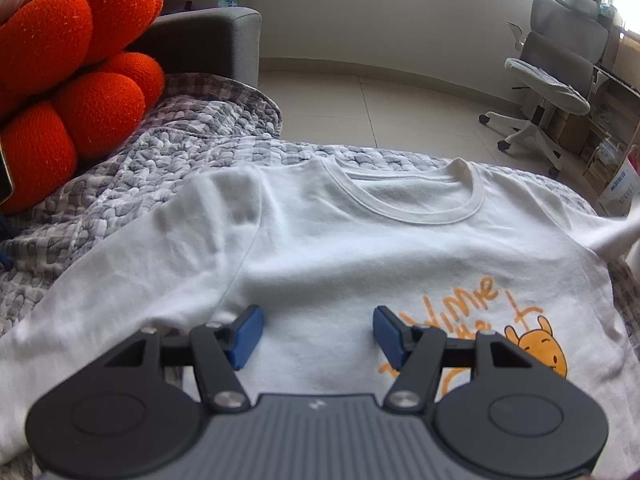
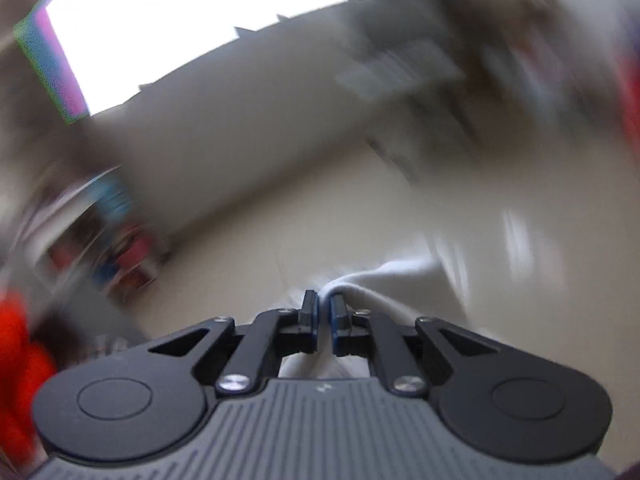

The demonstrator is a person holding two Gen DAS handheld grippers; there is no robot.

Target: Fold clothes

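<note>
A white T-shirt [image 1: 320, 248] with an orange cartoon print [image 1: 536, 344] lies face up on a grey checked quilt [image 1: 160, 160], collar away from me. My left gripper [image 1: 318, 334] is open and empty, its blue pads [image 1: 248, 334] just above the shirt's chest. The shirt's right sleeve [image 1: 616, 234] is lifted off the quilt at the right edge. My right gripper [image 2: 323, 322] is shut on a fold of the white shirt fabric [image 2: 384, 284] and holds it up; that view is blurred by motion.
An orange knitted cushion [image 1: 72, 80] lies at the left on the quilt, by a grey sofa arm [image 1: 208, 44]. Beyond the quilt's edge is tiled floor [image 1: 380, 108], with a grey office chair [image 1: 556, 76] and shelves at the right.
</note>
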